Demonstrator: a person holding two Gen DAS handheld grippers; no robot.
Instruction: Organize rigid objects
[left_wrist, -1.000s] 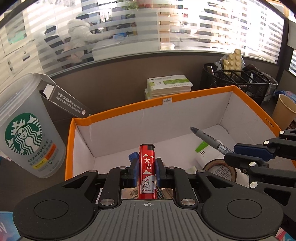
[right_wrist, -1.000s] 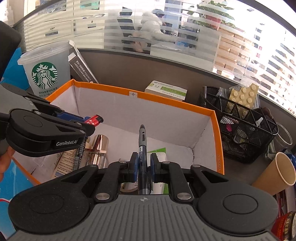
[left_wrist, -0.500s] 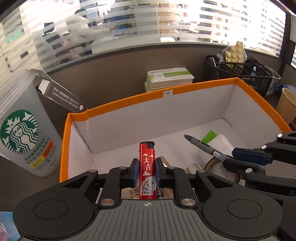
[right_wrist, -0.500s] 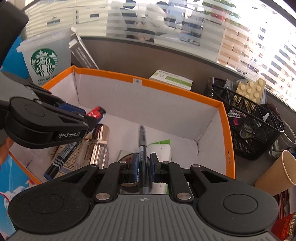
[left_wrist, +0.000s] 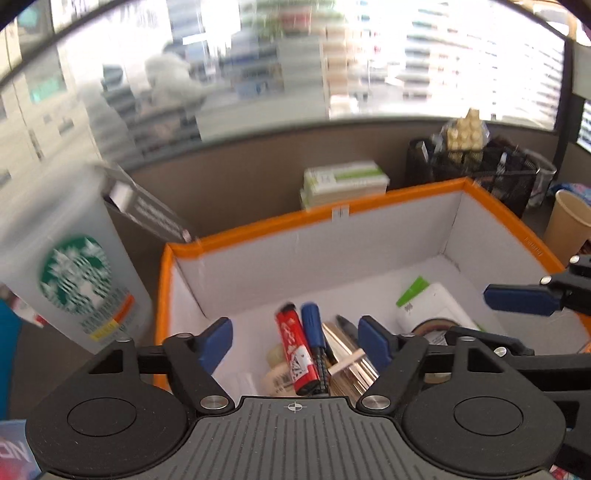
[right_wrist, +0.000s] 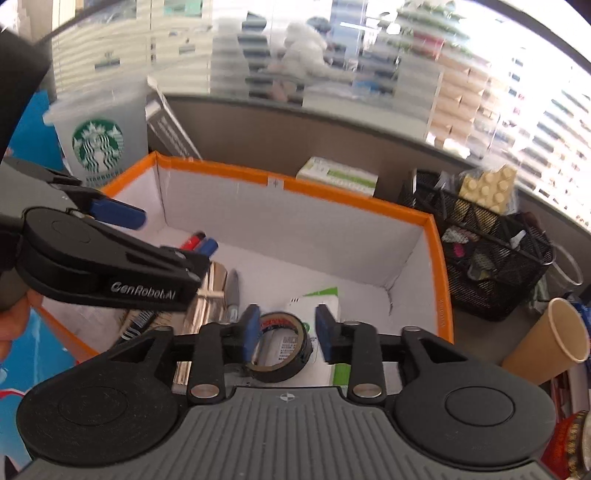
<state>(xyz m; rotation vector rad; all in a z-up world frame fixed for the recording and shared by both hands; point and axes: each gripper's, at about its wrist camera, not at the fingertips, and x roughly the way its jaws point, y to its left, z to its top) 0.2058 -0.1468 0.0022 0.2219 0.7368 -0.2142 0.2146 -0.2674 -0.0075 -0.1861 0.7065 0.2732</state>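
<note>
A red lighter (left_wrist: 295, 354) lies on the floor of the orange-rimmed white box (left_wrist: 258, 229), beside a blue-capped marker (left_wrist: 313, 328). My left gripper (left_wrist: 295, 343) hovers over them; its jaws are opening and nothing sits between the pads. A grey pen (right_wrist: 232, 291) lies in the box next to a shiny gold tube (right_wrist: 207, 295). My right gripper (right_wrist: 288, 328) hangs above a black tape roll (right_wrist: 280, 350), jaws opening, with nothing in its grip. In the right wrist view the lighter (right_wrist: 190, 242) shows behind the left gripper (right_wrist: 159, 240). The right gripper (left_wrist: 491, 317) shows at the right of the left wrist view.
A Starbucks cup (left_wrist: 74, 273) and a grey carton (left_wrist: 147, 214) stand left of the box. Behind it lies a stack of green-and-white packs (left_wrist: 343, 184). A black mesh basket (right_wrist: 487, 251) and a paper cup (right_wrist: 546, 343) stand to the right. A white-and-green pack (right_wrist: 321, 302) lies inside the box.
Both grippers have opened. The red lighter dropped from the left gripper and the grey pen from the right one; both now lie in the box.
</note>
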